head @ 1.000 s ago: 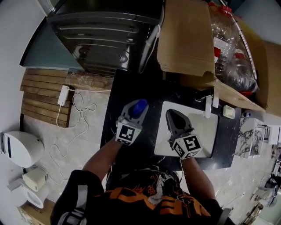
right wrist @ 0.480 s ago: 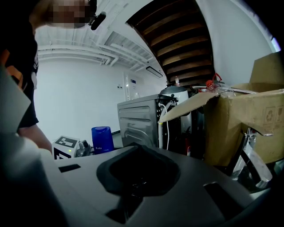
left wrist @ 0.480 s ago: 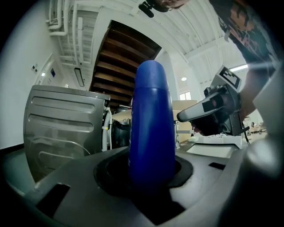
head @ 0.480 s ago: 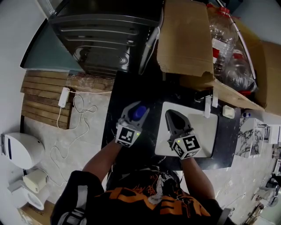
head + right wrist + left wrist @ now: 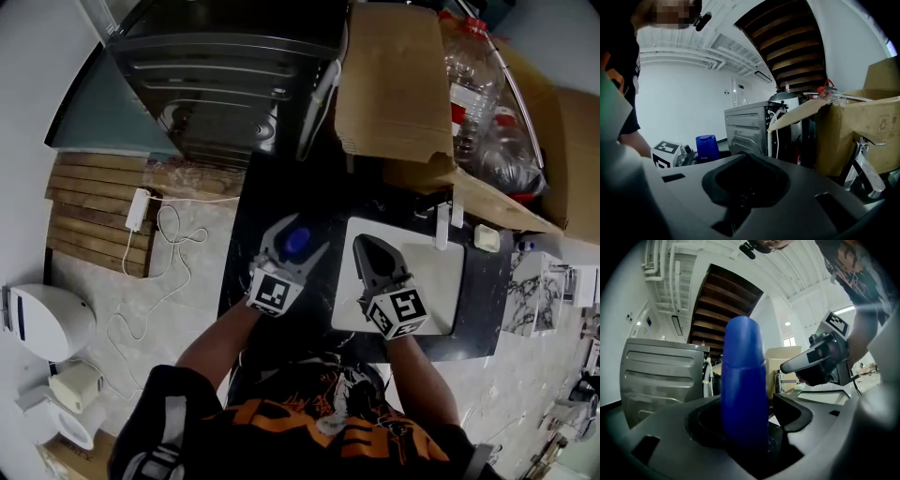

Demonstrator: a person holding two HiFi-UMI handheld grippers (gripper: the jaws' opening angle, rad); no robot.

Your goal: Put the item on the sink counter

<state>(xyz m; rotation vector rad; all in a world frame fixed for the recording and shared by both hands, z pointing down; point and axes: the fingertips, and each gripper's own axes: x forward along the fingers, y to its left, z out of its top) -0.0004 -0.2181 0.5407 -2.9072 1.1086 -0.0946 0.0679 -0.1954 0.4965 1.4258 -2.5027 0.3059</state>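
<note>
The blue bottle stands upright on the strip of black counter just left of the sink. It is between the fingers of the left gripper. Those jaws have just been opening and now stand spread wide. In the left gripper view the pad on the sink side is clearly off the bottle, with a gap showing. The other pad is close to the bottle, and the jaws hide the bottle's base.

The right gripper hangs over the left part of the sink. Its jaws are pressed together with nothing in them. The two grippers lie side by side, near each other but apart.

The strip left of the sink is narrow. The sink's left rim is just beside the bottle, and the counter's outer edge runs a little further left, above the pale floor. Beyond the bottle, away from the person, the black top is bare up to a dark steel washing machine.

A cardboard box stands behind the sink, and its flap reaches over the counter's back edge. Clear plastic bottles are stacked right of the box.

Well left of the sink, a wooden slat mat lies on the floor with a white cable looping beside it.
</note>
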